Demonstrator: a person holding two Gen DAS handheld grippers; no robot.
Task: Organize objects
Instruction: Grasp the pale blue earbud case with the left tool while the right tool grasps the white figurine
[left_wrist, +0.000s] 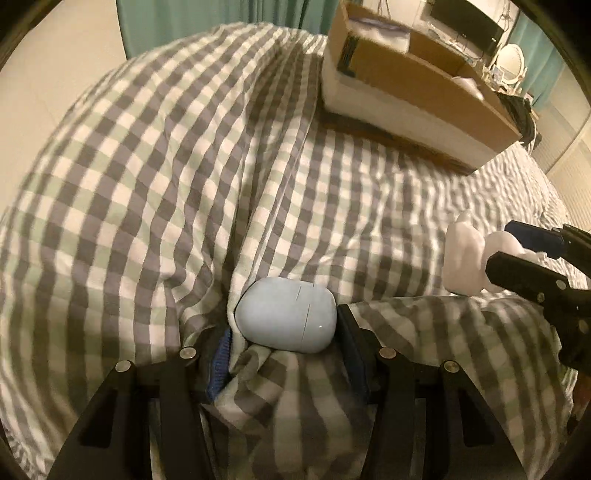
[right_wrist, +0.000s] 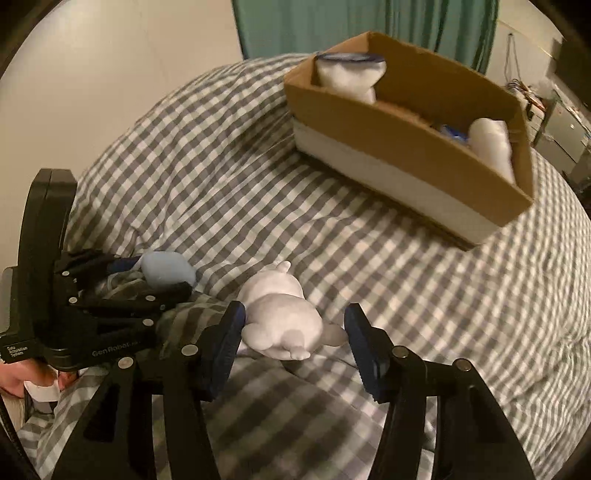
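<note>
A light blue rounded case (left_wrist: 286, 317) sits between the fingers of my left gripper (left_wrist: 286, 334), which is shut on it together with a fold of the checked blanket (left_wrist: 147, 184). The right wrist view shows the same case (right_wrist: 166, 271) in the left gripper (right_wrist: 159, 282) at the left. A white animal figurine (right_wrist: 280, 321) lies between the blue pads of my right gripper (right_wrist: 295, 326), which is shut on it. From the left wrist camera, this figurine (left_wrist: 463, 254) is at the right edge, in the right gripper (left_wrist: 517, 254).
An open cardboard box (right_wrist: 388, 136) stands on the bed behind, holding two white packs (right_wrist: 351, 77) and a small blue item. The box (left_wrist: 424, 70) also shows in the left wrist view. A green curtain (right_wrist: 332, 26) hangs behind the bed. A hand (right_wrist: 14, 380) is at the lower left.
</note>
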